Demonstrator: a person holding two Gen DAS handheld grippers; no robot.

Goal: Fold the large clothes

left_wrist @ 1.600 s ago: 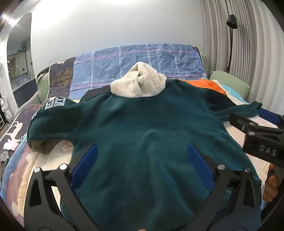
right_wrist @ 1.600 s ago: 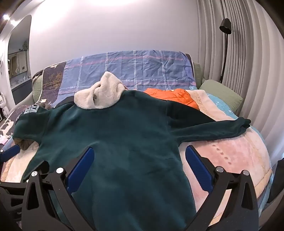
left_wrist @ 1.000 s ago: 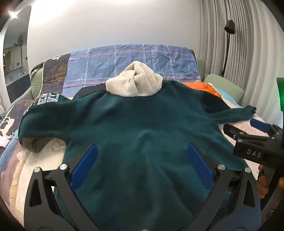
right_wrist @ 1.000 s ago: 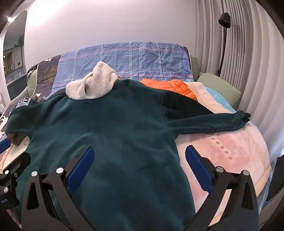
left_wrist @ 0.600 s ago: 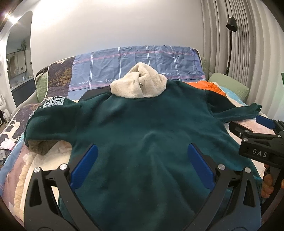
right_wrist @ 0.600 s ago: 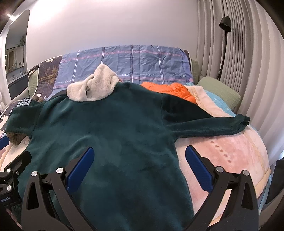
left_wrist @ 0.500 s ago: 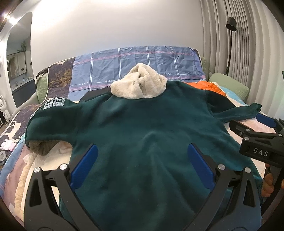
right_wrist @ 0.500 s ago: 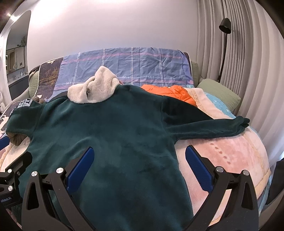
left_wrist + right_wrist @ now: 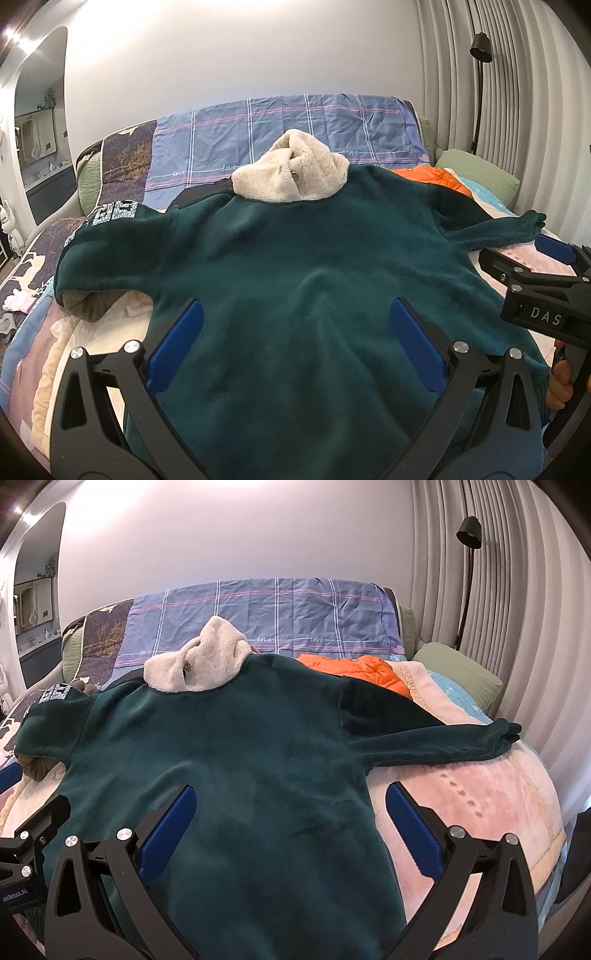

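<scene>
1. Green fleece fills the space ahead of both pairs of jaws: the dark green hoodie (image 9: 306, 280) lies flat and spread on the bed (image 9: 480, 797), back side up, with its cream hood (image 9: 291, 177) at the far end, away from you.
2. Your left gripper (image 9: 295, 332) hangs over the lower body of the garment with its jaws wide, and nothing is between them. Your right gripper (image 9: 291, 812) also has its jaws wide and empty; its left finger is over the green cloth and its right finger is over the pink blanket, just beside the side edge of the garment.
3. I judge that the step in hand is the beginning of the fold. The garment is laid out, but no part is folded yet.
4. The right sleeve (image 9: 436, 746) stretches out far to the right, ahead of the right jaws. The left sleeve (image 9: 107, 251) is bent, with its cuff turned under, ahead and to the left of the left jaws.
5. For the next move you probably need to reach forward to a sleeve or a side edge, close the jaws on the thick fleece, and bring it across the back. Take a deep bite, because this cloth looks heavy and may slip.
</scene>
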